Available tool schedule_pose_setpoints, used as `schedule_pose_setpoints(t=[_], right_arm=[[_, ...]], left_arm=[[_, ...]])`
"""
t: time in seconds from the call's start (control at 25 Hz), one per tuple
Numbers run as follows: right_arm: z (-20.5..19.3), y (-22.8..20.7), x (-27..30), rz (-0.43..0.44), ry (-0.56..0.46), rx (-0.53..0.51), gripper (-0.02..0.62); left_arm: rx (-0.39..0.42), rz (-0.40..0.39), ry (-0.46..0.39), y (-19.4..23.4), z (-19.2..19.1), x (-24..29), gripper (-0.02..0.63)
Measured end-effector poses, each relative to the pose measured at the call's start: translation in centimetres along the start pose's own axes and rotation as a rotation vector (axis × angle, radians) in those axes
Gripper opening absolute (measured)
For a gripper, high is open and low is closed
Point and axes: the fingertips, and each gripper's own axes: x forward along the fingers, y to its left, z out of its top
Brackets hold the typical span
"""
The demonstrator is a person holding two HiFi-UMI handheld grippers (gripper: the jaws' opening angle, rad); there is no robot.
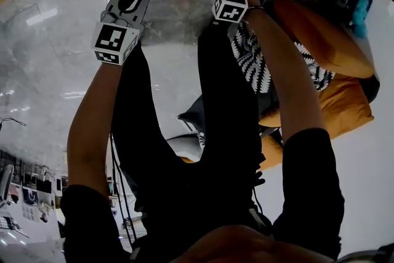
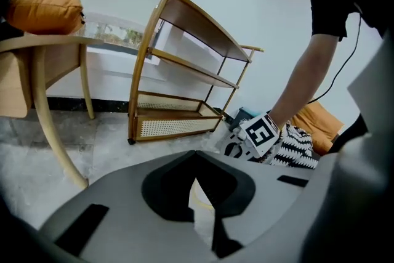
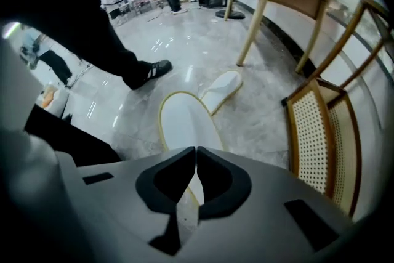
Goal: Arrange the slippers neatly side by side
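- Near slipper (image 3: 184, 123): its yellow-trimmed end is pinched in the right gripper's (image 3: 196, 151) almost closed jaws, and the rest stretches ahead.
- Far slipper (image 3: 223, 88): lies on the floor just beyond the near one.
- Left gripper (image 2: 196, 154): jaws fully together, holding nothing, left of the right gripper.

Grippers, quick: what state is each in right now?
Left gripper: shut, nothing held.
Right gripper: shut on the white slipper, at its rim.
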Motion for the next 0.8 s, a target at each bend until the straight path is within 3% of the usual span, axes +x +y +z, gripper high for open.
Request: schedule_pose_setpoints(t=[0.44,0.64,0.8], right_arm=[[1.9,-4.7,-7.9,-0.138,-0.256,0.715,0.038],[2.0,-6.4,-9.1,-0.208,-0.347,0.968,0.038],[1.0,-7.1,-9.6,-0.222,-0.44,1.267,0.038]], left_arm=[[0.049,-0.016,-0.032,-2.0,5.5,-1.3,0.014],[0.064,-0.002,-0.062,-1.2,7.4,-1.3,0.014],[0.053,0.012,-0.068,-1.1,7.6,-0.5,0.015]])
